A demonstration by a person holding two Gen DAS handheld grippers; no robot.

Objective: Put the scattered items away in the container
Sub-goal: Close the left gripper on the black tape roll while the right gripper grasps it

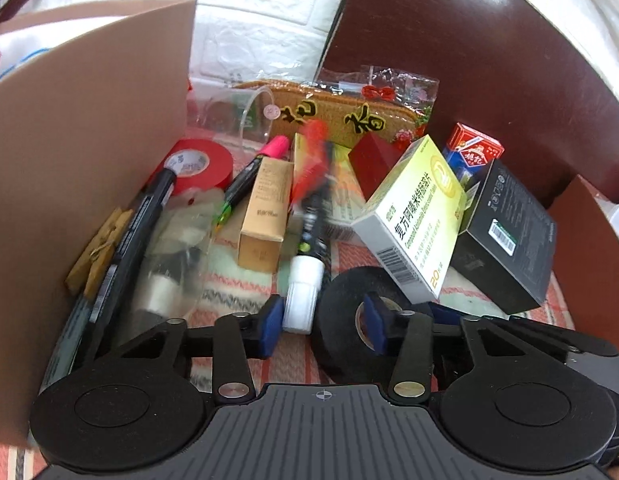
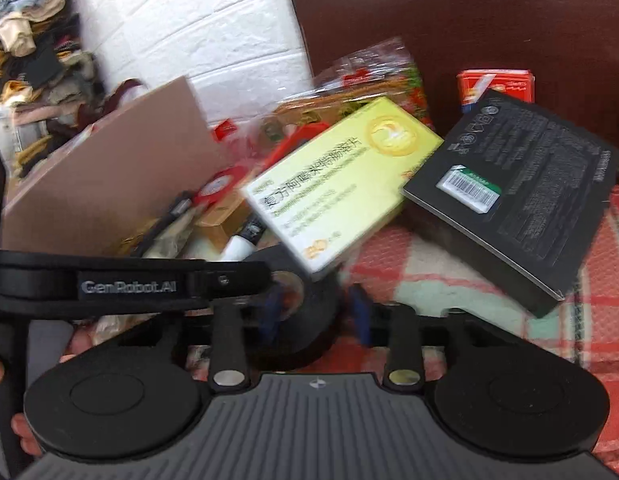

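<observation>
A brown cardboard box (image 1: 89, 128) holds the items on a striped cloth: a red tape roll (image 1: 205, 164), a pink-capped marker (image 1: 253, 172), a tan carton (image 1: 265, 216), a red-and-white marker (image 1: 309, 240), a yellow-green medicine box (image 1: 413, 216), a black box (image 1: 505, 232) and a black tape roll (image 1: 341, 312). My left gripper (image 1: 323, 322) is open just above the box floor; the white marker end and the tape's near edge lie between its pads. My right gripper (image 2: 315, 314) is open around the black tape roll (image 2: 305, 320). The left gripper's body (image 2: 129, 284) crosses the right wrist view.
A clear cup (image 1: 237, 112), a woven pouch (image 1: 341, 116), a red cube (image 1: 373, 160) and a red-blue carton (image 1: 473, 152) lie at the back. A wooden clothespin (image 1: 97, 252) and a long black pack (image 1: 129, 240) lean on the left wall. Dark leather furniture (image 1: 469, 40) stands behind.
</observation>
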